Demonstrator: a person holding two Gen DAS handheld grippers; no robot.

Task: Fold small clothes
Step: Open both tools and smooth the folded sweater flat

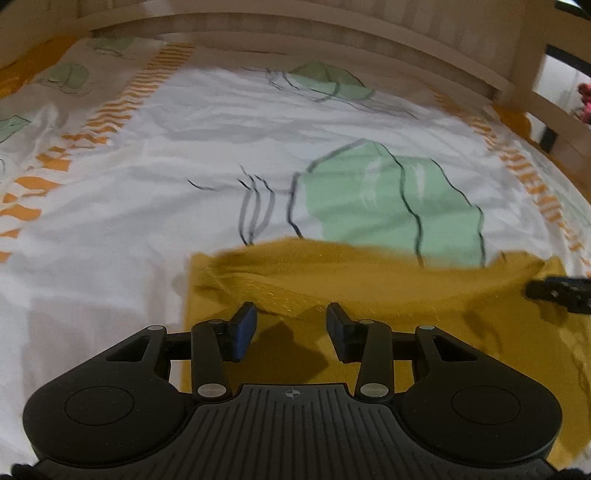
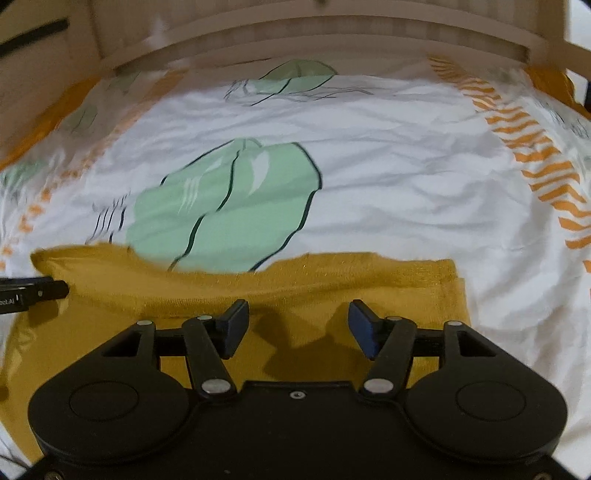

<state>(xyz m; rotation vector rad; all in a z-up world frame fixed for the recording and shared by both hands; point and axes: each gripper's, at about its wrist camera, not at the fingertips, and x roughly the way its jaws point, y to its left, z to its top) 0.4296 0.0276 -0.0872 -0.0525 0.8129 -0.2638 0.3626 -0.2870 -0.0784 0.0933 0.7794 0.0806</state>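
Note:
A mustard-yellow garment lies flat on the bed, its far edge rolled into a thick fold. My left gripper hovers over its left part, open, with nothing between the blue pads. Its black tip also shows at the left edge of the right wrist view. My right gripper hangs over the garment near its right corner, open and holding nothing. A black fingertip of the right gripper reaches in from the right edge of the left wrist view, above the cloth.
The white bed sheet carries green leaf prints and orange chevron bands. A pale wooden bed rail curves along the far side, with slats at the right. Bare sheet lies beyond the garment.

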